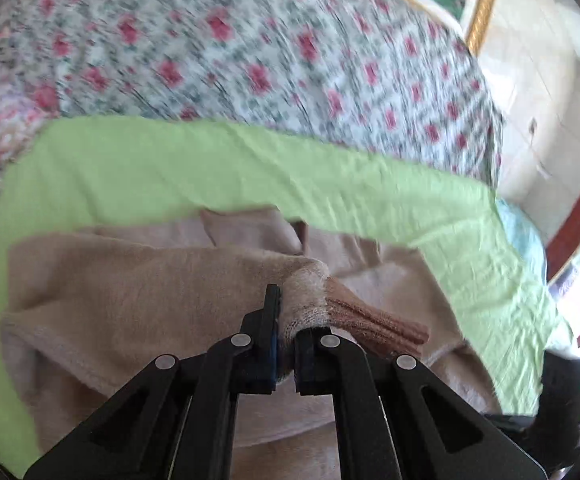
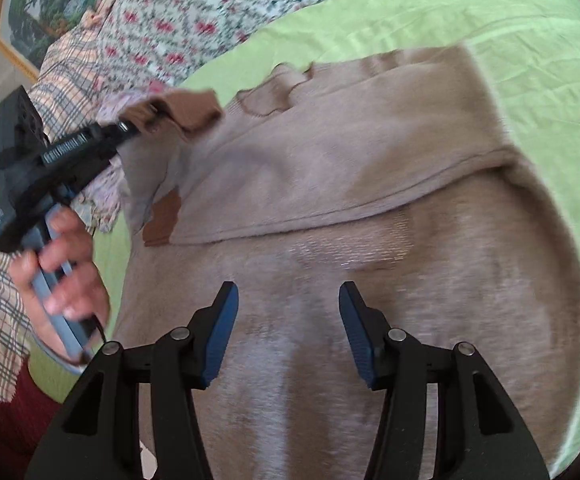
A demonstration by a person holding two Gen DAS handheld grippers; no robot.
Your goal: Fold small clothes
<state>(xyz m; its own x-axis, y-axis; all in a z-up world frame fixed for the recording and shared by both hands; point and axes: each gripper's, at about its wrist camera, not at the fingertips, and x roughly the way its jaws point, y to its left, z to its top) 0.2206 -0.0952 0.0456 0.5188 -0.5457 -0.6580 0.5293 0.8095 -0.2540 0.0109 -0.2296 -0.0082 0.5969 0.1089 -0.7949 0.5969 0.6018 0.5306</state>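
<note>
A small beige sweater [image 2: 330,184] with darker brown cuffs lies spread on a light green cloth [image 2: 530,64]; it also shows in the left wrist view [image 1: 130,288]. One sleeve is folded across its body. My left gripper [image 1: 286,332] is shut on the other sleeve's end, just behind the brown cuff [image 1: 374,324], and holds it raised; it shows in the right wrist view [image 2: 130,128] at the left. My right gripper [image 2: 288,320] is open and empty, just above the sweater's lower body.
The green cloth [image 1: 250,168] lies on a bed with a floral cover [image 1: 250,48]. A framed picture [image 2: 46,12] hangs on the wall behind. A pale tiled floor [image 1: 538,112] lies to the right. The person's plaid-sleeved hand [image 2: 66,280] holds the left gripper.
</note>
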